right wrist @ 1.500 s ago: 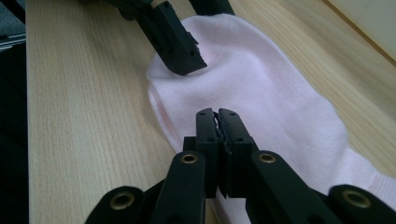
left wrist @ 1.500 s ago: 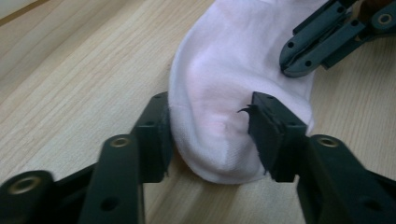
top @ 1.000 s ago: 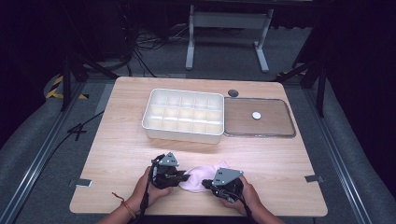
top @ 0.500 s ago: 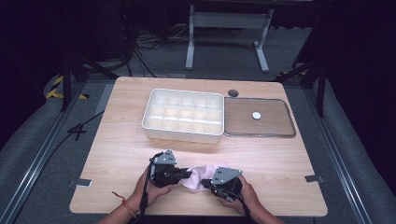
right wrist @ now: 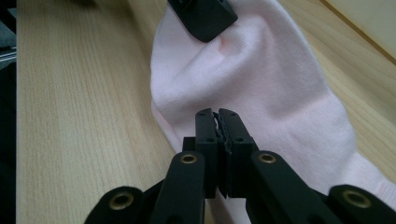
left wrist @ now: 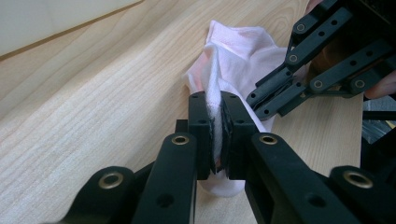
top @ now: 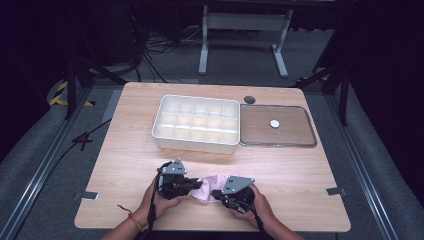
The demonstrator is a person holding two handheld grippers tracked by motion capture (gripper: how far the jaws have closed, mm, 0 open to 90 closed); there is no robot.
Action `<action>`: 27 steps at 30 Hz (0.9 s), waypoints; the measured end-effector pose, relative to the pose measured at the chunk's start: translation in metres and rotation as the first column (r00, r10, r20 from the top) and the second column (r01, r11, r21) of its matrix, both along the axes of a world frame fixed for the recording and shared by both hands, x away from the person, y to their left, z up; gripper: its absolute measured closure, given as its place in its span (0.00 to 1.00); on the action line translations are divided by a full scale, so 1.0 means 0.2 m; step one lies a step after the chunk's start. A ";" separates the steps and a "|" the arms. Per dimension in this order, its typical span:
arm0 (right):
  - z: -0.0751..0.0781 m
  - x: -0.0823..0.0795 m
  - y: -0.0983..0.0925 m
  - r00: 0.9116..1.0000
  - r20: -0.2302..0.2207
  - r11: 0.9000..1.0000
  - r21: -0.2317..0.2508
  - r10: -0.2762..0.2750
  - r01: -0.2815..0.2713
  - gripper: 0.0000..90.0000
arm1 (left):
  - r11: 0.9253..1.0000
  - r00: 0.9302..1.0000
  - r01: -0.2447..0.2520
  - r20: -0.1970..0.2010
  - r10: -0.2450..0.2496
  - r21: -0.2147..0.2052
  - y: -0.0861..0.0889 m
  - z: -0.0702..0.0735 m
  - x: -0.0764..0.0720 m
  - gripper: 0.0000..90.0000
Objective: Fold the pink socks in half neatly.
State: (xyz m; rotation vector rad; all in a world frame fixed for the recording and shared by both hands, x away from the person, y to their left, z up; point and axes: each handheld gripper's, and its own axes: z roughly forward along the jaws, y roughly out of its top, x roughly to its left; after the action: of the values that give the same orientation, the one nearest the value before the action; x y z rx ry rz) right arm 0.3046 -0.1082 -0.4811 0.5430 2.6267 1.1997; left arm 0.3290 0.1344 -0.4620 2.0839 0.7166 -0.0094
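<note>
Pink sock [top: 209,183] lies crumpled near the front edge of the worktop [top: 125,150], stretched between the two claws and well short of the white compartment tray [top: 196,124] and the flat lid [top: 277,126] beside it. The left claw [left wrist: 219,126] is pinching a raised fold of the fabric, a ridge of white-pink cloth squeezed up between its pads. In the right gripper view, the right claw [right wrist: 218,128] has its jaws pressed together over the sock's edge; a thin layer of fabric looks caught there, though the cloth between the pads is hard to make out.

By the look of it, the step in hand is folding or straightening the sock with both grips. To do it well:
- Keep both pinches firm, since knit fabric slips easily out of a shallow bite.
- Draw the claws apart gently to take out the bunching before laying anything over.
- Keep the sock low, close to the wood, so the loose part drags flat rather than twisting.
- Check the right-hand bite first; if it holds only an edge thread, re-grip deeper.
</note>
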 end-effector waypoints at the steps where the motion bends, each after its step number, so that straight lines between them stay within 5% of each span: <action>1: 0.00 0.00 0.00 1.000 0.001 1.000 0.000 0.000 0.000 0.97 | 1.000 1.000 0.002 0.007 -0.002 0.002 0.00 0.01 0.00 0.94; 8: 0.04 0.01 -0.05 1.000 0.017 0.999 0.029 -0.018 0.017 0.86 | 1.000 1.000 0.000 0.009 -0.001 0.010 0.00 0.00 0.00 0.94; 11: 0.07 0.02 -0.07 0.999 0.039 0.998 0.044 -0.037 0.035 0.88 | 1.000 1.000 -0.001 0.005 0.001 0.010 0.00 0.00 0.00 0.94; 17: 0.01 0.04 -0.06 1.000 0.002 1.000 -0.002 -0.028 0.028 0.91 | 1.000 1.000 0.011 0.004 -0.011 -0.015 -0.02 0.02 0.00 0.94; 27: 0.00 0.03 -0.04 0.999 0.001 0.999 0.011 -0.036 0.036 0.93 | 1.000 0.999 0.022 0.027 -0.021 -0.016 -0.07 0.05 0.01 0.94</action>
State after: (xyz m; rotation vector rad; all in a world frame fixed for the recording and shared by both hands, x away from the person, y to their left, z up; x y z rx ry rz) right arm 0.3112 -0.1166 -0.4818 0.5889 2.5992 1.2035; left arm 0.3304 0.1198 -0.4525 2.0723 0.6759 0.0003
